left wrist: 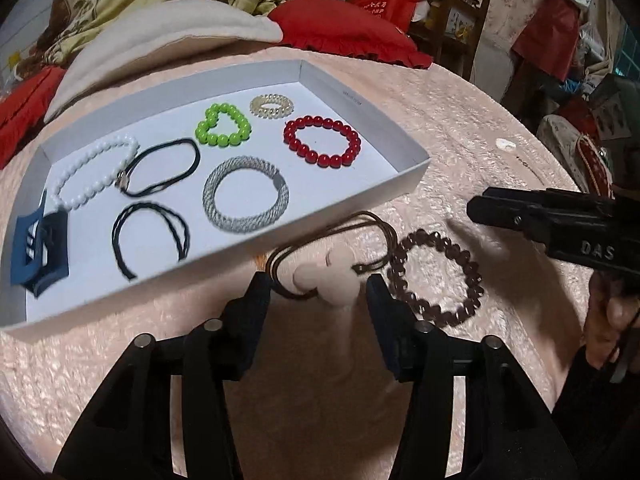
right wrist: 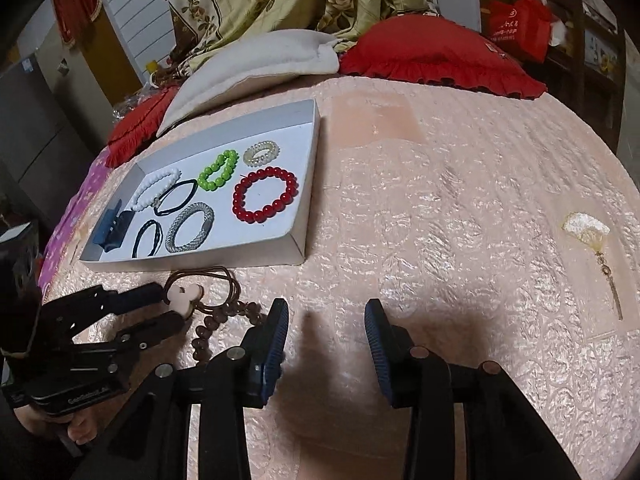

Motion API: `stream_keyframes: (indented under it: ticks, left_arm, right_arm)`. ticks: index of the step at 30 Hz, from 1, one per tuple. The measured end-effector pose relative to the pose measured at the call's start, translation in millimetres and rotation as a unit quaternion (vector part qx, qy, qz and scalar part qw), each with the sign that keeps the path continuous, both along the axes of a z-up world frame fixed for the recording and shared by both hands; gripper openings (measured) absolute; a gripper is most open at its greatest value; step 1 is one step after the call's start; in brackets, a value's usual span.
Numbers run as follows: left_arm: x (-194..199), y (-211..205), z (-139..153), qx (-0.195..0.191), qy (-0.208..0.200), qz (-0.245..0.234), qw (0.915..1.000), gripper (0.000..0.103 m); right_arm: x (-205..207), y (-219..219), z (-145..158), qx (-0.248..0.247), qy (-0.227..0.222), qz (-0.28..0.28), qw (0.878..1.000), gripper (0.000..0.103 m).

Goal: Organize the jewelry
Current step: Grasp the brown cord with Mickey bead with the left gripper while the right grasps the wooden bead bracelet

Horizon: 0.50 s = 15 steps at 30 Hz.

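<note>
A brown hair tie [left wrist: 372,224] with a pale round-lobed charm [left wrist: 328,276] lies on the pink bedspread just in front of the white tray [left wrist: 352,96]. My left gripper [left wrist: 318,282] is open, its fingers on either side of the charm with gaps showing. To its right lies a brown bead bracelet [left wrist: 476,280]. In the right wrist view my right gripper [right wrist: 326,308] is open over bare bedspread with nothing between its fingers. The left gripper [right wrist: 172,306], the charm [right wrist: 184,294] and the bracelet [right wrist: 224,320] are at its left.
The tray [right wrist: 200,260] holds a red bead bracelet [left wrist: 354,148], a green one [left wrist: 240,124], a white one [left wrist: 92,176], a grey braided band [left wrist: 212,196], black hair ties [left wrist: 192,152], a clear spiral tie [left wrist: 260,104] and a blue claw clip [left wrist: 38,252]. A fan-shaped hairpin [right wrist: 588,232] lies far right. Pillows lie behind the tray.
</note>
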<state>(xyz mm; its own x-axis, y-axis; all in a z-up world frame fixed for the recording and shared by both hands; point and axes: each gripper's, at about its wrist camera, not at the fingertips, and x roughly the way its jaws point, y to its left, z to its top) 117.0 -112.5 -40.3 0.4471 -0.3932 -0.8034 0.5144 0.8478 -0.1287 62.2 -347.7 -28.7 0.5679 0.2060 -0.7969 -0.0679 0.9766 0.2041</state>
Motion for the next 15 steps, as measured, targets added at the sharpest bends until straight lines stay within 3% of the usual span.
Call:
stream_keyframes:
  ticks: [4,8,9,11,15]
  left_arm:
    - [4,-7,-2,0.007,-0.011,-0.012,0.9999,0.065]
    - [-3,-17,-6,0.041,-0.041,-0.021,0.9981,0.066]
    - [-4,-18,-6,0.042,-0.047,-0.023,0.9978,0.063]
    - [-4,-17,-5,0.036,-0.049,-0.022,0.9979,0.036]
    - [-7,-10,-4,0.03,-0.046,-0.017,0.9984,0.036]
  right_arm:
    - [2,7,1,-0.003,0.0,0.007,1.0,0.038]
    - [3,8,-1,-0.004,0.002,0.007,1.0,0.038]
    - [3,9,-2,-0.005,0.002,0.007,1.0,0.038]
    - [1,10,-2,-0.006,0.001,0.007,1.0,0.038]
    - [-3,11,-3,-0.001,0.003,0.016,1.0,0.038]
